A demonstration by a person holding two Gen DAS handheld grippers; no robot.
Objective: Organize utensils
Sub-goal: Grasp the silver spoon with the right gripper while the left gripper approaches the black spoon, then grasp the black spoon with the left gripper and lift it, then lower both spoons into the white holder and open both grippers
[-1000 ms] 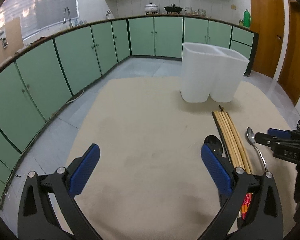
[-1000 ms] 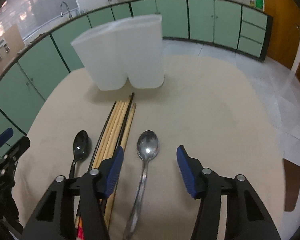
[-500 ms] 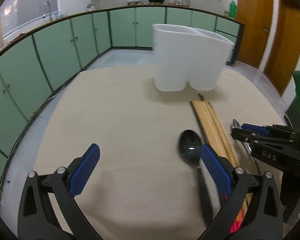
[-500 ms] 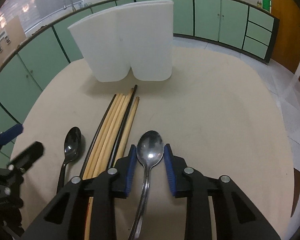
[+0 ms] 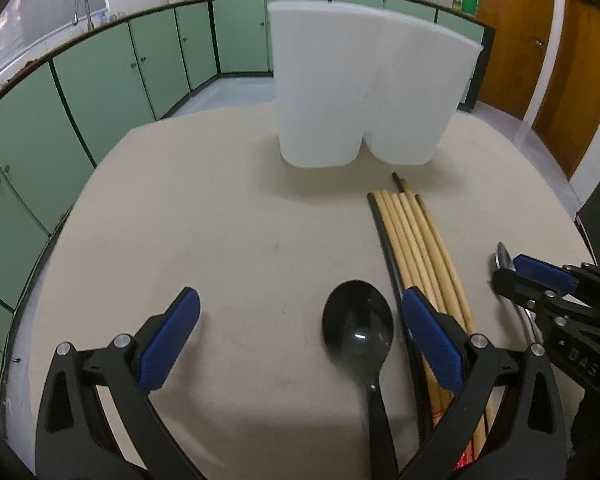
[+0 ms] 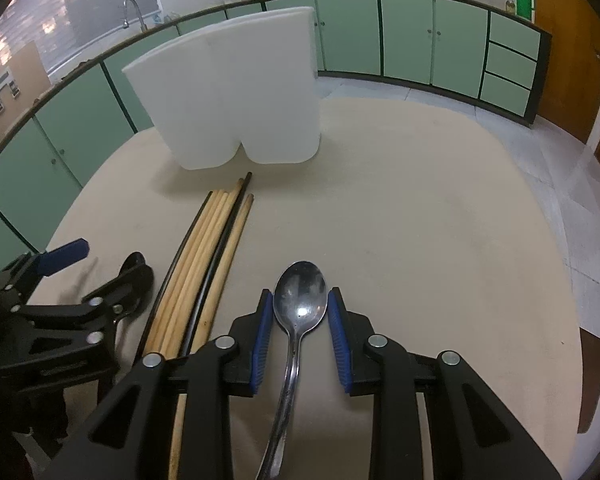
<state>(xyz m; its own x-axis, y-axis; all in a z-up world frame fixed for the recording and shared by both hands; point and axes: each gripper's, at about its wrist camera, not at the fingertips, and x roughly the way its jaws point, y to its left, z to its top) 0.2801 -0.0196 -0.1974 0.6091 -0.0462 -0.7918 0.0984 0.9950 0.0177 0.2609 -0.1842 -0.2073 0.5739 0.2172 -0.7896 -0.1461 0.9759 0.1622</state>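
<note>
The right tongs [image 6: 300,328] have just been closing and now sit with their blue pads against both sides of the metal spoon [image 6: 300,300] bowl, which lies on the beige worktop [image 6: 420,240]; the left tongs [image 5: 296,336] stand wide apart over the black spoon [image 5: 358,328]; chopsticks [image 5: 416,248] lie between the spoons, near the white holder [image 5: 360,92].
</note>
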